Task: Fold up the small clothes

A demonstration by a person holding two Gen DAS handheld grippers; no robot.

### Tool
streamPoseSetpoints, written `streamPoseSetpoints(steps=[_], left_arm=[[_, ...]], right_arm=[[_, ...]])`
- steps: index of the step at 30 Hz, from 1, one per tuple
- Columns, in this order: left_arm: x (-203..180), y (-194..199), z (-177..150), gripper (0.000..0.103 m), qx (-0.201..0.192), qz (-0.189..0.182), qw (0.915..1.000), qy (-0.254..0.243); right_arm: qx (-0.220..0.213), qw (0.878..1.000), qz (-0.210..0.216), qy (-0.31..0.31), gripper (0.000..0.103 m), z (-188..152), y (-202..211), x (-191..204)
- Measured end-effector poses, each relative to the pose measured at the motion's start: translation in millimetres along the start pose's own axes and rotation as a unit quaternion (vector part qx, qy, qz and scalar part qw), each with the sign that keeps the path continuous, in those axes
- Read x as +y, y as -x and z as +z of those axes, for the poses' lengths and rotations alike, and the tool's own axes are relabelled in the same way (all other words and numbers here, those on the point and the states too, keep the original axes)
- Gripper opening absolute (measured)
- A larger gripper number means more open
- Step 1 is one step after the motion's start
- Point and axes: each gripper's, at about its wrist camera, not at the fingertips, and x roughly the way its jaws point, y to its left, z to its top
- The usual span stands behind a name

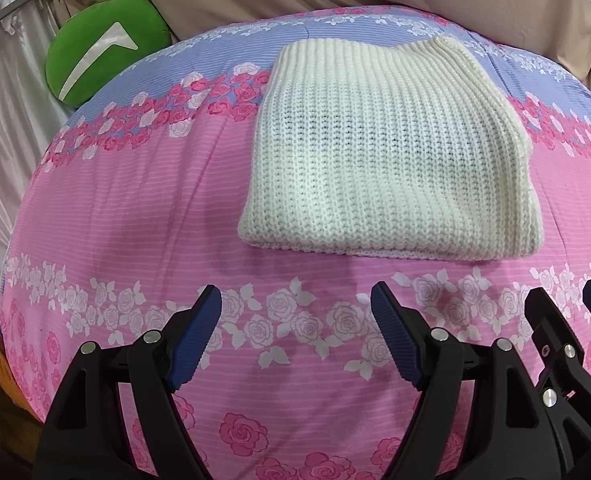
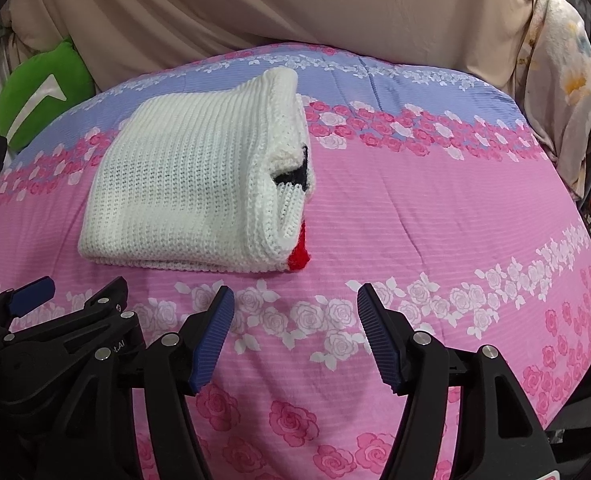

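A cream knitted garment [image 1: 383, 156] lies folded into a thick rectangle on the pink and blue rose-print bed cover [image 1: 135, 208]. In the right wrist view the same garment [image 2: 183, 184] shows layered edges on its right side, with a black patch and a red bit [image 2: 299, 258] peeking out. My left gripper [image 1: 295, 300] hangs open just short of the garment's near edge, nothing between its blue pads. My right gripper [image 2: 295, 300] is open too, near the garment's front right corner and apart from it. Each gripper appears at the edge of the other's view.
A green cushion [image 1: 103, 52] with a white mark sits at the back left of the bed. Beige fabric [image 2: 295, 12] hangs behind the bed. A floral cloth [image 2: 563, 92] hangs at the far right. The bed cover drops away at the right edge.
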Motion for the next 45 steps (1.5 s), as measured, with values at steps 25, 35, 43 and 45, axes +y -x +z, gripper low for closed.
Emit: streamPoseSetpoints(steps=[25, 35, 43, 45], left_arm=[[-4.0, -19.5, 11.5, 0.075, 0.016, 0.002, 0.9999, 0.001], [-3.3, -27.2, 15.1, 0.075, 0.026, 0.001, 0.9997, 0.002], [0.7, -25.8, 14.2, 0.075, 0.044, -0.005, 0.999, 0.007], [1.5, -27.0, 14.0, 0.076, 0.055, -0.012, 0.9984, 0.008]], right_arm=[[0.007, 1.0, -0.006, -0.002, 0.063, 8.3, -23.5, -2.1], [0.023, 1.0, 0.003, -0.005, 0.063, 11.4, -34.9, -0.2], [0.037, 0.999, 0.011, -0.002, 0.063, 12.1, -33.3, -0.7], [0.041, 0.999, 0.014, -0.002, 0.063, 12.4, -33.8, -2.0]])
